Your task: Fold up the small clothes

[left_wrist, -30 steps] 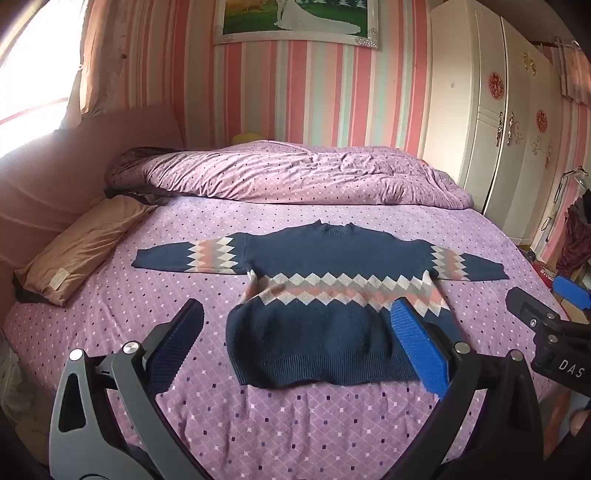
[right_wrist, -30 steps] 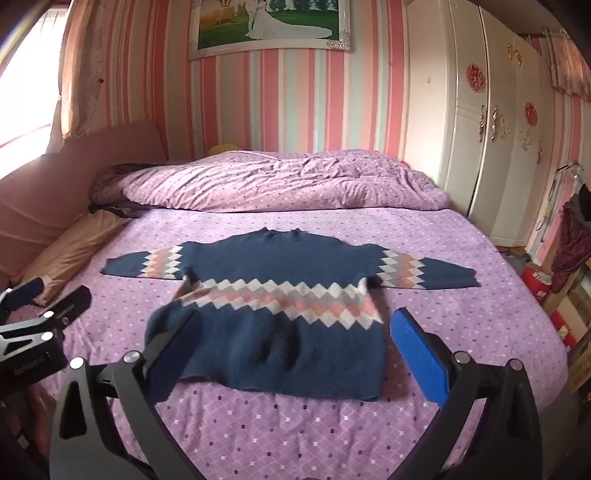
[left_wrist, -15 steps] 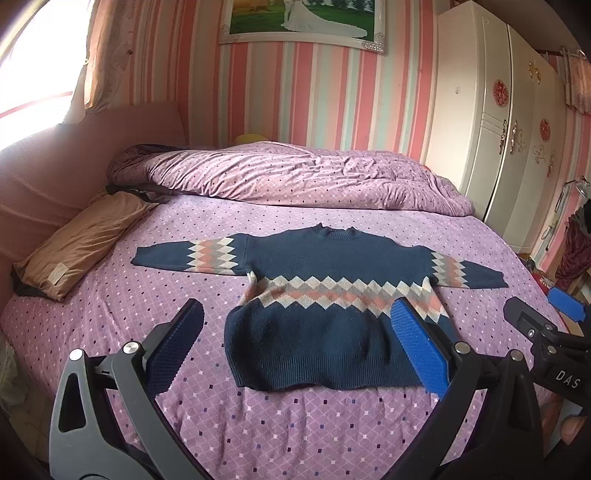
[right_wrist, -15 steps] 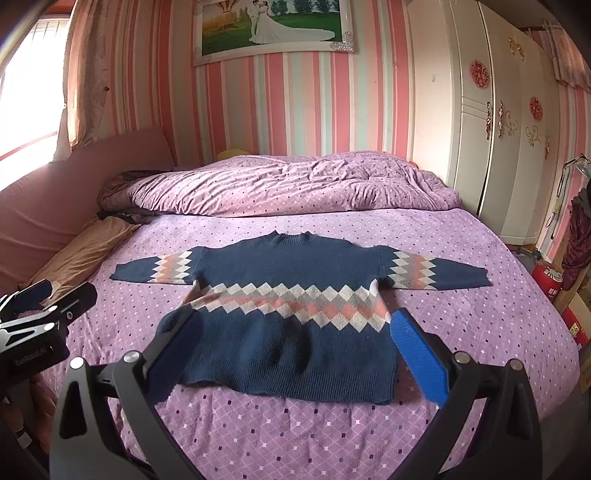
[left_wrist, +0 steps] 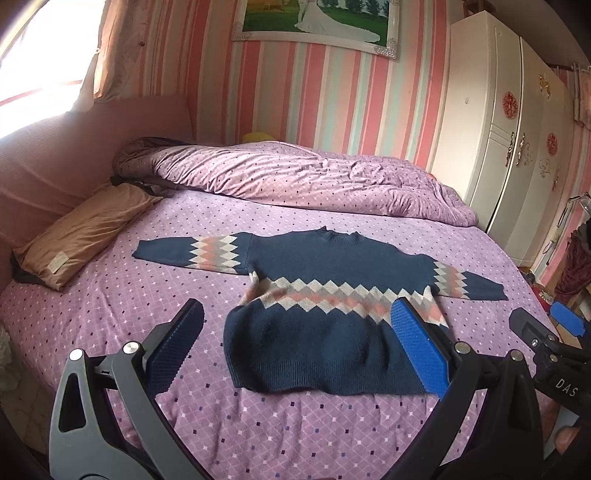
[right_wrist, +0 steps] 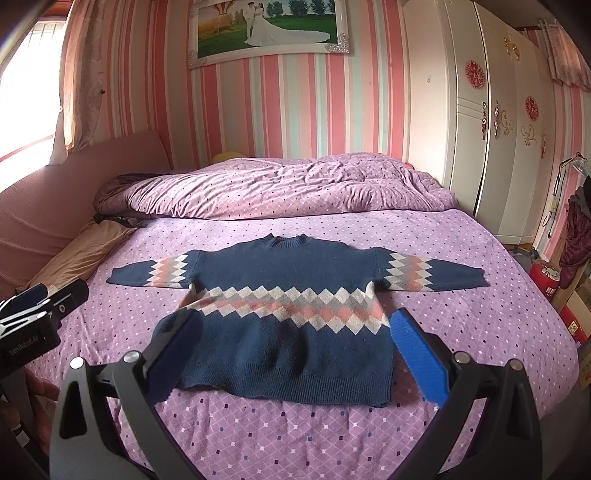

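Navy knitted sweater [right_wrist: 291, 310] with a pink, grey and cream diamond band: lies flat on the purple dotted bedspread [right_wrist: 332, 435], both sleeves spread wide, hem toward 6 o'clock, collar toward 12.
Right gripper [right_wrist: 295, 350], black frame with blue ribbed pads [right_wrist: 417, 354]: at 6 o'clock, jaws spread wide, above the hem, holding nothing.
Left gripper [right_wrist: 33, 306], black: at 9 o'clock, off the sweater; jaw state unreadable.
Rumpled purple quilt [right_wrist: 280, 188]: behind the collar, 12 o'clock.
Tan pillow [right_wrist: 77, 258]: 10 o'clock.
White wardrobe [right_wrist: 491, 140]: 2 o'clock.
Framed wedding photograph [right_wrist: 269, 29]: on the striped wall, 12 o'clock.
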